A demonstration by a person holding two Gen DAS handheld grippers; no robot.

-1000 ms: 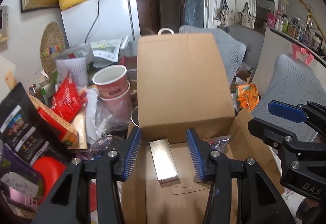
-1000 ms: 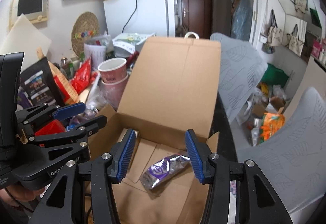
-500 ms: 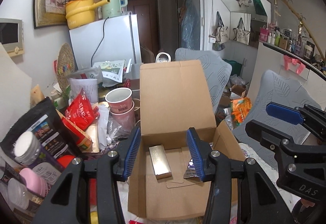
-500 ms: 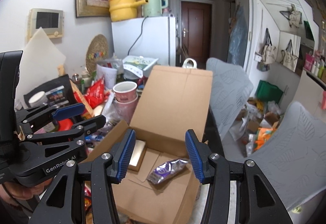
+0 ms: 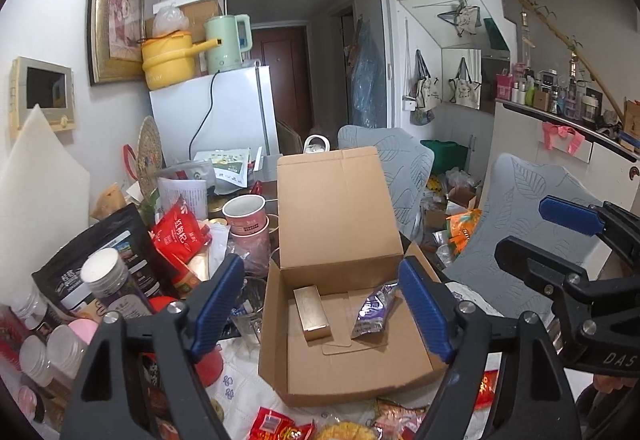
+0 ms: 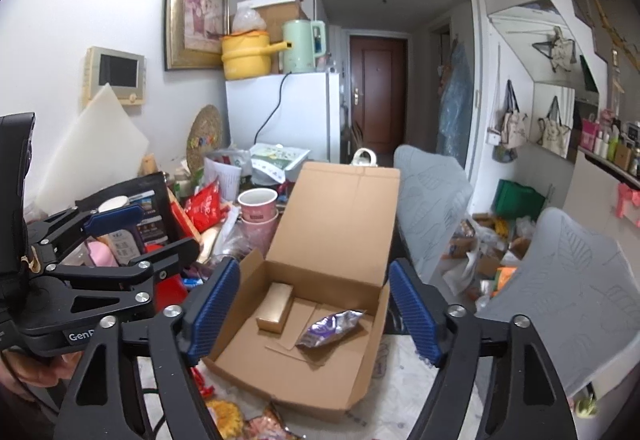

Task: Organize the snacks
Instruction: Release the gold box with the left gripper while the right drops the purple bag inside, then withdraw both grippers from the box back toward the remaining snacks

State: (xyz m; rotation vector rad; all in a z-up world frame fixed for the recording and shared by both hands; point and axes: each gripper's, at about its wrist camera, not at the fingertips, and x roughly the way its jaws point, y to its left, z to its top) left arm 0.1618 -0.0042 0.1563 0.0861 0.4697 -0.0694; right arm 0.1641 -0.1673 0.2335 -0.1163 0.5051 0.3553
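An open cardboard box [image 5: 344, 372] [image 6: 280, 368] stands on the table with its lid upright. Inside lie a small gold box [image 5: 312, 314] [image 6: 275, 308] at the left and a purple foil snack packet [image 5: 372, 314] [image 6: 330, 326] at the right. My left gripper [image 5: 320, 310] is open and empty, held above and in front of the box. My right gripper [image 6: 314, 314] is open and empty, also above the box, to the right of the left one. Loose snack packets [image 5: 280, 426] [image 6: 248, 424] lie on the table in front of the box.
Left of the box are stacked pink cups [image 5: 246, 220], a red snack bag [image 5: 178, 236], a black pouch [image 5: 100, 264], white-lidded jars [image 5: 106, 274] and a glass [image 5: 248, 314]. Grey chairs [image 5: 532, 224] stand to the right. A white fridge [image 5: 224, 112] is behind.
Both grippers have pulled back and up from the box, so the whole box and the table in front of it now show. Both stay open and empty.
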